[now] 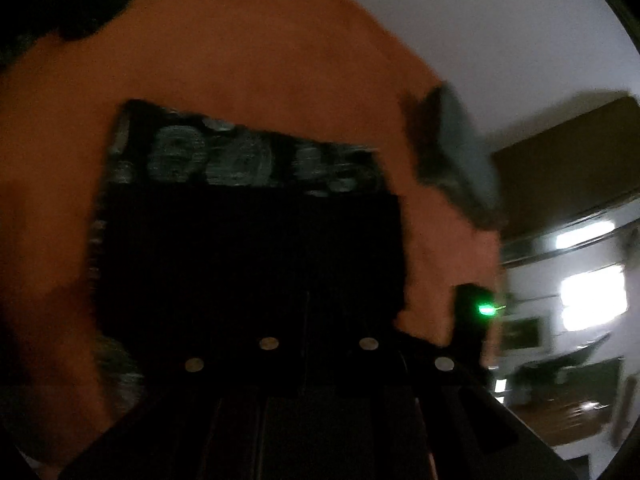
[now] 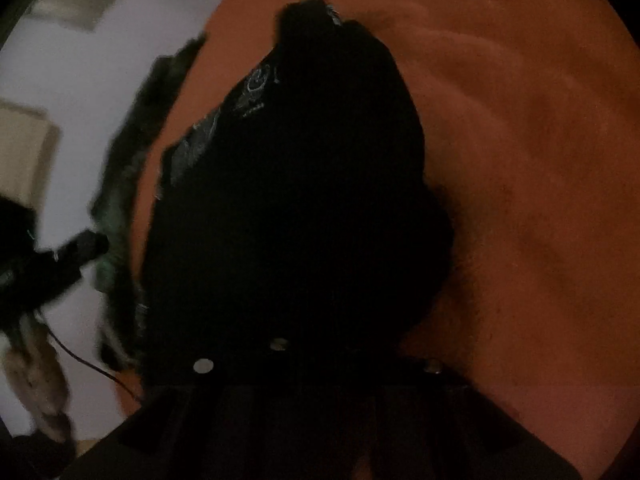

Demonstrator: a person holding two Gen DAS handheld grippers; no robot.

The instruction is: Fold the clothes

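1. Ahead of the left gripper (image 1: 308,320) lay the dark garment (image 1: 248,240), a squarish black fold with a pale printed band (image 1: 248,160) along its far edge. Its near edge ran under the fingers, which were lost against the black cloth, so I cannot tell whether they were spread, closed or pinching fabric.

2. Directly before the right gripper (image 2: 312,344) the same dark garment (image 2: 296,200) rose as a bunched mound that tapered away to a point. Its long axis ran straight away from this gripper, and the printed part (image 2: 240,104) showed on its left flank. The fingers were just as swallowed by shadow; I cannot tell their state either.

3. Both grippers sat at the garment's near edge. Neither looked clearly nearer, and the cloth lay forward of each.

4. Beyond and around the garment spread the orange sheet (image 1: 240,60), bare to the left and far side of the left gripper and wide open to the right of the right one, so a fold had room in those directions.

5. To the left gripper's right, a second grey-dark cloth (image 1: 456,152) lay at the sheet's edge, past which the pale floor (image 1: 460,8) began. That side looked the tight one.

6. Blur and dim light hid finer detail.
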